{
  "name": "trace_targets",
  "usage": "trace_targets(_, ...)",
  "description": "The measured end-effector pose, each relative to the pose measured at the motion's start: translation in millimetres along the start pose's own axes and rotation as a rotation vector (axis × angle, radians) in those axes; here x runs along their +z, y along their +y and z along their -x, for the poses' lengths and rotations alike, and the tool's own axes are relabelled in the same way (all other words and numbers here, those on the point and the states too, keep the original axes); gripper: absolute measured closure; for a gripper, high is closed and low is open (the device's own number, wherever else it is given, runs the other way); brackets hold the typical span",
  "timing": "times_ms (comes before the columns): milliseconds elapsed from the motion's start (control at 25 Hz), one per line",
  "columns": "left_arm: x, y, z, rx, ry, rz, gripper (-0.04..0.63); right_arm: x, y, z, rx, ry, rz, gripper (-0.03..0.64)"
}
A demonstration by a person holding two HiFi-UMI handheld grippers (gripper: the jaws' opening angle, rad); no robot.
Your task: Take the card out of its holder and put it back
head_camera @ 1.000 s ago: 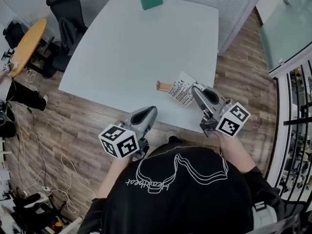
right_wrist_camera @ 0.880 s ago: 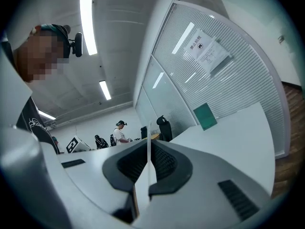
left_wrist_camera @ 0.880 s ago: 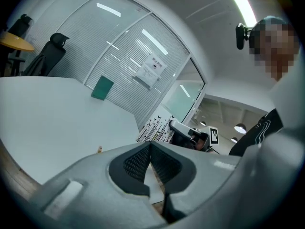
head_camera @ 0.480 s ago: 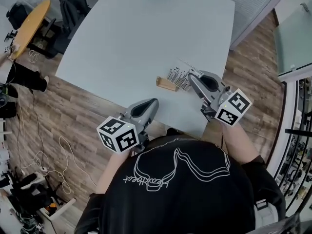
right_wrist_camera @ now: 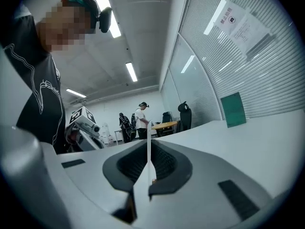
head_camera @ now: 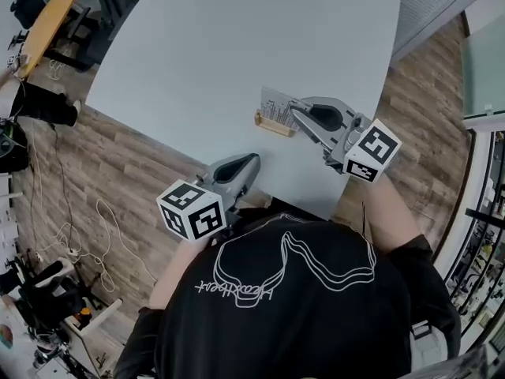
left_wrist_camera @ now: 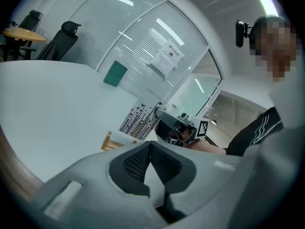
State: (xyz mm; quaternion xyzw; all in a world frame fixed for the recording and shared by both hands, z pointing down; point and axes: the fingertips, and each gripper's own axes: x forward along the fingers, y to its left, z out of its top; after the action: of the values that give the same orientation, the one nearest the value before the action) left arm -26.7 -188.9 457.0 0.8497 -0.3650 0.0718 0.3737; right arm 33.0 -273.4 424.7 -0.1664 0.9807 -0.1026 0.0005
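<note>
A white card [head_camera: 276, 103] printed with thin dark lines stands upright over a small wooden holder [head_camera: 273, 125] near the table's front edge. My right gripper [head_camera: 293, 107] is shut on the card's right side. In the right gripper view the card [right_wrist_camera: 149, 142] shows edge-on between the closed pads. I cannot tell whether its lower edge sits in the slot. My left gripper [head_camera: 250, 161] hovers at the table edge, below and left of the holder, shut with nothing in it. The left gripper view shows the card [left_wrist_camera: 139, 118], holder [left_wrist_camera: 113, 142] and right gripper [left_wrist_camera: 180, 128] ahead.
The pale table [head_camera: 237, 38] spreads far beyond the holder. A green board [left_wrist_camera: 116, 74] stands at its far side. Office chairs [left_wrist_camera: 61, 38] and an orange-topped table [head_camera: 46, 24] stand to the left. Cables [head_camera: 87, 235] lie on the wooden floor.
My right gripper has carried the card left, from lying slanted beside the holder to standing upright over it. The left gripper has stayed by the table edge.
</note>
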Motion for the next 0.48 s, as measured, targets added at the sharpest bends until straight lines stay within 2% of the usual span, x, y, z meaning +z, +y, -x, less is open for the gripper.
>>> trace_targets(280, -10, 28, -4, 0.018, 0.016, 0.032, 0.581, -15, -20, -18, 0.016, 0.002, -0.009, 0.592)
trace_targets(480, -17, 37, -8, 0.013, 0.024, 0.061, 0.581, -20, -18, -23, 0.045, 0.010, 0.000, 0.592)
